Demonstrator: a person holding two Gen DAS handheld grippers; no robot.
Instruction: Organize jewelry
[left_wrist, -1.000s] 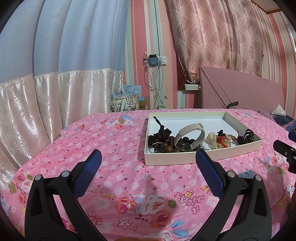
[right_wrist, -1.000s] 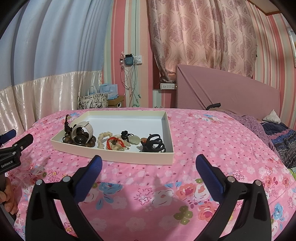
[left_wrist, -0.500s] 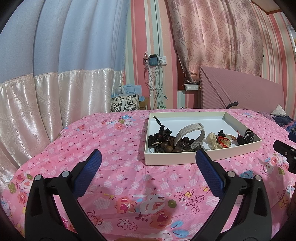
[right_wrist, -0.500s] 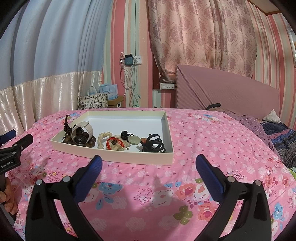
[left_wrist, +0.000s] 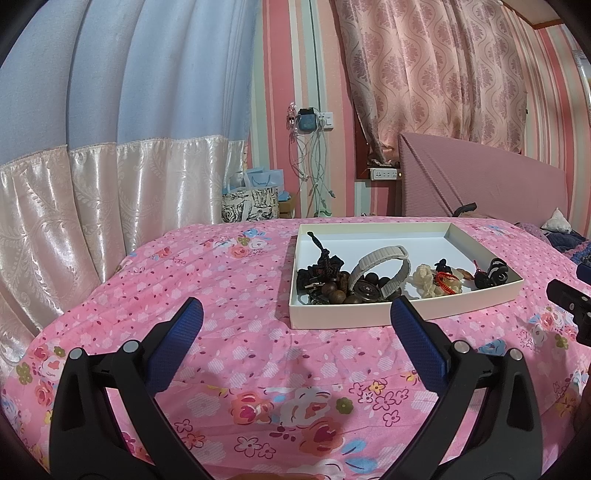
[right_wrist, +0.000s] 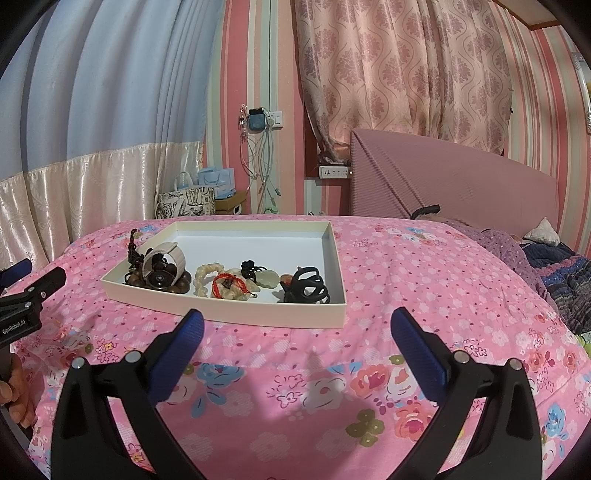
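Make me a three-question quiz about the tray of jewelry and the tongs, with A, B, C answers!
1. Where in the white tray does the black claw clip lie?
A. near right corner
B. far left corner
C. outside it

2. What colour is the cord on the pale bead bracelet?
A. green
B. red
C. blue

3. How do the right tongs stand?
A. shut on the clip
B. shut, holding nothing
C. open, holding nothing

Answers: 1 A, the right wrist view shows the clip by the tray's near right corner. 2 B, the cord is bright red. 3 C, the blue pads are wide apart over the bedspread, as with the left tongs.
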